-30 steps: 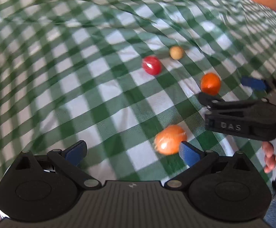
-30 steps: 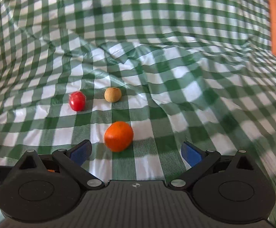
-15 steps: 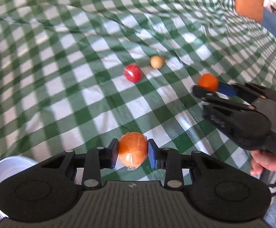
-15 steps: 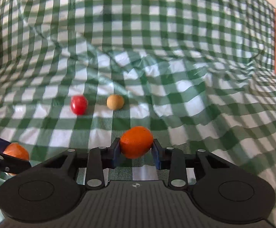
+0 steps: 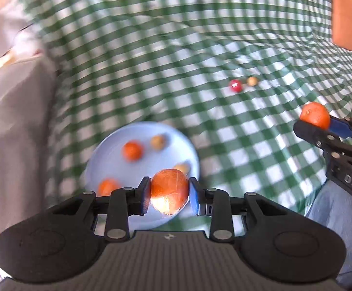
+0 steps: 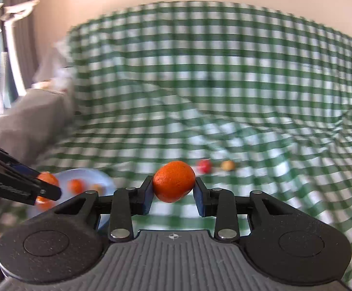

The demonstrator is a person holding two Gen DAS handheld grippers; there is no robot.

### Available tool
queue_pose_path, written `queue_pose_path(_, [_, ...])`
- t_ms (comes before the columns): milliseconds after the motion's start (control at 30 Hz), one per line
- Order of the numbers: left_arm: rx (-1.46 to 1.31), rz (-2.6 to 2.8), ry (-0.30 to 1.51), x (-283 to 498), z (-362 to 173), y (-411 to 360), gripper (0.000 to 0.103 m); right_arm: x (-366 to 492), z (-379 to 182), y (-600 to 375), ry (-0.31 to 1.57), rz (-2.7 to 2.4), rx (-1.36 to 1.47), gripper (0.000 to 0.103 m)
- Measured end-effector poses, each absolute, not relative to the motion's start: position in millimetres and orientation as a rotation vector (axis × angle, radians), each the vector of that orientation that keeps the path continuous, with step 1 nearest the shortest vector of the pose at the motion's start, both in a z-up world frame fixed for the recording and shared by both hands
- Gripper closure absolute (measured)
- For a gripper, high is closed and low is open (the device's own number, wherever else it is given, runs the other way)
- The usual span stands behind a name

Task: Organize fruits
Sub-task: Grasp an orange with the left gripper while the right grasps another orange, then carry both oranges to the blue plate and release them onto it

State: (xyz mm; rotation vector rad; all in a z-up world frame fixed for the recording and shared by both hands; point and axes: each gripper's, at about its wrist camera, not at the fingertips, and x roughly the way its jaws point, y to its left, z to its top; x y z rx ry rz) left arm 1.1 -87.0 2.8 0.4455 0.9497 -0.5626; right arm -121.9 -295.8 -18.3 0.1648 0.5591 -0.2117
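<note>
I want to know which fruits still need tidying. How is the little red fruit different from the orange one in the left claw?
The red fruit is small and lies on the checked cloth, while the orange fruit is much bigger and is pinched in the left claw. The red fruit sits far from the blue plate; the orange fruit hangs in front of it. Both are round.

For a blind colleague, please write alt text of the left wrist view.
The left claw grips an orange fruit above a pale blue plate holding more fruit. At right, the right claw holds another orange over green checked cloth.
</note>
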Motion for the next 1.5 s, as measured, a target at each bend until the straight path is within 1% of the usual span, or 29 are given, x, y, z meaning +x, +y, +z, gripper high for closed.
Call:
queue_pose_path(233, [0.374,-0.494,0.998,-35.8,6.8,-3.6,0.067,-148.3,-1.7,-211.9,0.636,-0.047,0.191,0.067])
queue_pose_path(367, [0.335,-0.479,1.011,-48.6,3.7,24.2,0.067,-156.1,1.8,-175.3,0.672,0.005,0.142,0.067])
queue_pose_path(500, [0.299,-0.476,0.999,-52.7,7.4,40.5,0.067,-160.5,9.9,-154.0,0.663,0.025,0.076,0.067])
queue_pose_path(733, [0.255,-0.478,0.966,-53.0,17.5,47.6,0.067,-163.4,14.7,-144.8,0.663,0.014,0.044,0.067])
queue_pose_path(1133, [0.238,-0.467,0.975,-43.6,13.5,47.0,0.067,-164.0,8.9,-146.2,0.678,0.018,0.041,0.067])
queue_pose_path(1500, [0.234,-0.458,0.973,-17.0,13.9,35.2,0.067,-143.4,1.0,-156.2,0.706,0.003,0.067,0.067])
